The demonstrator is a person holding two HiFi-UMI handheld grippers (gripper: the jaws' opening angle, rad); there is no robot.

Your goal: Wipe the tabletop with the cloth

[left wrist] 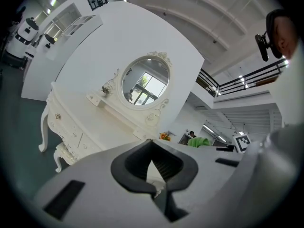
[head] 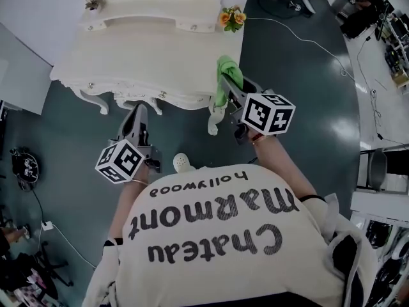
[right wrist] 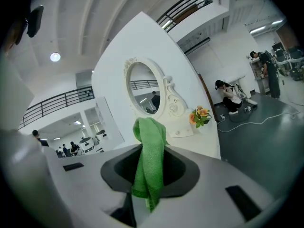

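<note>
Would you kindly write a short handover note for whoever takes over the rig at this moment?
Left gripper: shut, empty, held in front of the dressing table.
Right gripper: shut on the green cloth, by the table's front right corner.
Done: cloth gripped; it hangs from the jaws and seems not yet laid on the tabletop.
Left: lay the cloth down and wipe the tabletop, minding the flowers at the back right.

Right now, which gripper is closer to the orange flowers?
Right. The right gripper, shut on the green cloth, is at the table's front right corner, the side where the orange flowers stand. The left gripper hangs over the floor before the table's front middle, farther away.
</note>
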